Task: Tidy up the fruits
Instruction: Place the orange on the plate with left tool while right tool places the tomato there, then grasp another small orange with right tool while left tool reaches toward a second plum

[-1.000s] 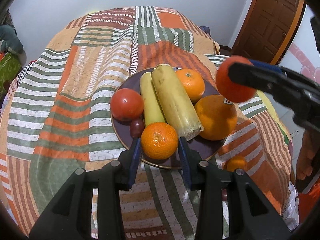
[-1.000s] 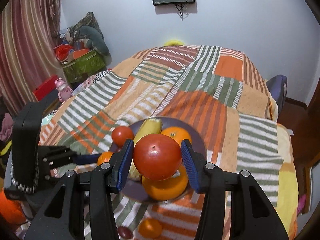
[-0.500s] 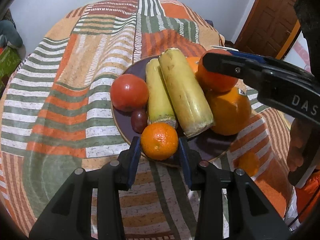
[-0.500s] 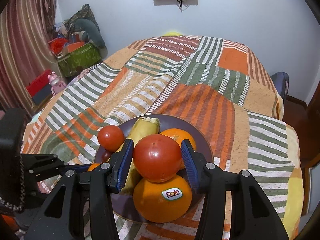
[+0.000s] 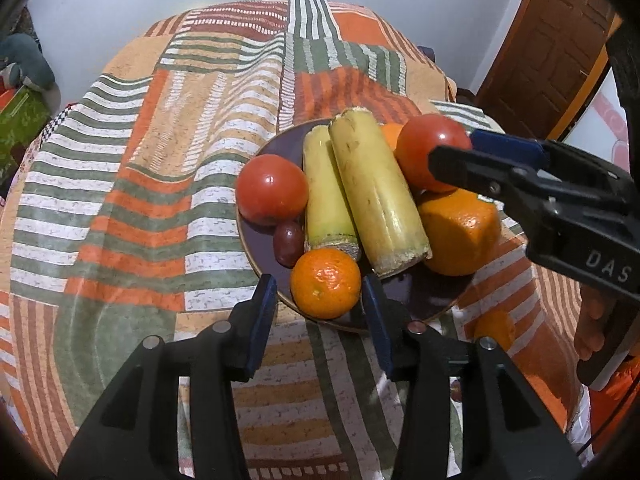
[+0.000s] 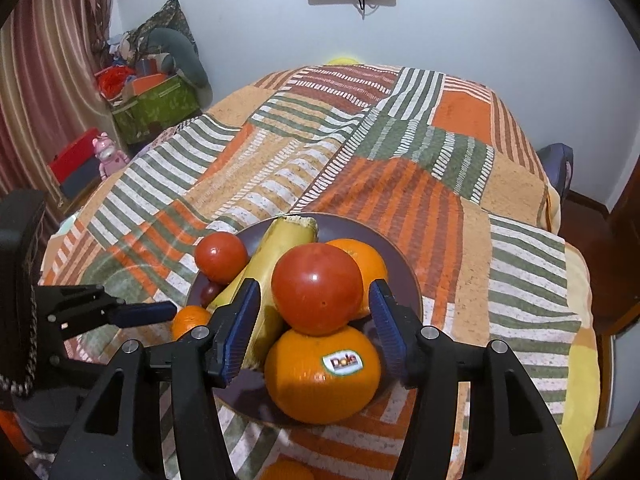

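A dark plate (image 5: 424,300) (image 6: 400,256) on the patchwork cloth holds two yellow stalks (image 5: 372,192), a tomato (image 5: 271,189), a small dark fruit (image 5: 289,243), a mandarin (image 5: 325,282), a big Dole orange (image 6: 322,372) (image 5: 460,232) and another orange (image 6: 364,260). My right gripper (image 6: 316,324) is open around a second tomato (image 6: 316,288) (image 5: 430,152), which rests on the Dole orange, with gaps on both sides. My left gripper (image 5: 320,320) is open, its fingers either side of the mandarin at the plate's near edge.
A loose small orange (image 5: 494,328) (image 6: 286,470) lies on the cloth beside the plate. The table's far part is bare patchwork cloth (image 5: 200,120). A wooden door (image 5: 552,40) is to the right; boxes and toys (image 6: 152,96) stand by the curtain.
My right gripper carried the tomato down onto the plate's fruit pile and its jaws have opened off it. My left gripper opened wider around the mandarin.
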`<state>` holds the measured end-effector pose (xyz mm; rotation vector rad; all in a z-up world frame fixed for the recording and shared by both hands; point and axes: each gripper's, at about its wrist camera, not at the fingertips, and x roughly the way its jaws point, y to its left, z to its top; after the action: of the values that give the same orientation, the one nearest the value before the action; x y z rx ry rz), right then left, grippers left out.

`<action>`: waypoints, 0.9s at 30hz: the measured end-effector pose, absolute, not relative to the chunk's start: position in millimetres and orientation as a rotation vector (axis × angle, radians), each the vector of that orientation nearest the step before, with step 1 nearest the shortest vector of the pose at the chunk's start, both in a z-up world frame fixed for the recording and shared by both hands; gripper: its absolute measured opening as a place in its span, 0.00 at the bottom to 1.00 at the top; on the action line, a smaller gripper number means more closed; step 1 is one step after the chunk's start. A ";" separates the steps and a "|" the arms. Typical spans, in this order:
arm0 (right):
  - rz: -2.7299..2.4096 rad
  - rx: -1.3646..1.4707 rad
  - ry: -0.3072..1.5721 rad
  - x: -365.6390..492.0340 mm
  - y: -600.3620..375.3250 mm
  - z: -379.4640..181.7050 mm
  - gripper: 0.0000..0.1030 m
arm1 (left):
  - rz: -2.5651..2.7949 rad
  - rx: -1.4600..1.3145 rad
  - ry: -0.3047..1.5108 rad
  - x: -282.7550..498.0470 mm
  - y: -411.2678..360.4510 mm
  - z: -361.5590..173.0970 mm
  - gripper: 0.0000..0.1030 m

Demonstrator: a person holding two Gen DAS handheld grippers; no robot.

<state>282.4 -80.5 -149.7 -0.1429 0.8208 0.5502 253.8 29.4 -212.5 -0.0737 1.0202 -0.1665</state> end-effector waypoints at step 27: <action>0.522 -0.081 0.900 203.1 -141.2 -160.1 0.54 | -0.147 -0.090 0.982 187.7 13.3 -174.1 0.62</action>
<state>203.1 -141.2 -160.1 -0.0811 0.9005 0.5221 187.7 13.3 -174.1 -0.0898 0.9822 -0.1468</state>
